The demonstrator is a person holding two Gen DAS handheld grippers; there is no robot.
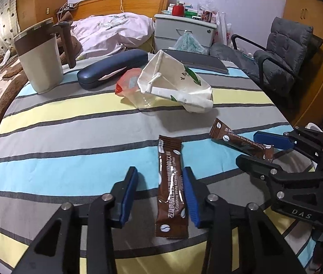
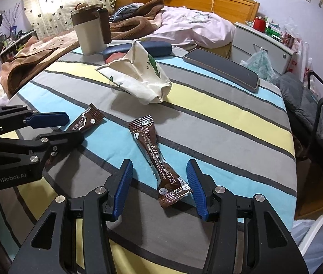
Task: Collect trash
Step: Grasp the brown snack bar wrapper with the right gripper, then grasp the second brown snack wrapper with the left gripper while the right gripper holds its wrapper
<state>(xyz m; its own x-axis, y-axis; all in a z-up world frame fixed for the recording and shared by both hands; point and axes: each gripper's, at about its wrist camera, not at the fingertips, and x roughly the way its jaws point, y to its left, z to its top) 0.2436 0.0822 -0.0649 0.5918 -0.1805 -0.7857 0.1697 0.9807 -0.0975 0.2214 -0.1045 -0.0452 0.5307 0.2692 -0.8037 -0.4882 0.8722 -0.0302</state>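
Blue-padded left claw (image 1: 160,194) and right claw (image 2: 159,188) both gape wide, gripping nothing. Each straddles its own brown coffee sachet: left sachet (image 1: 171,189), right sachet (image 2: 159,162), flat on the striped table (image 1: 70,159). Farther off lies a cloth pouch (image 2: 138,77).

White bin (image 2: 316,233) cut by the frame edge; nightstand clutter (image 1: 193,11) too small.

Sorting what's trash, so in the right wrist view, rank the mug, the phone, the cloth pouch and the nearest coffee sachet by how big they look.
1. Phone
2. Cloth pouch, close to the phone, so unsure
3. Nearest coffee sachet, enlarged by nearness
4. Mug, farthest away
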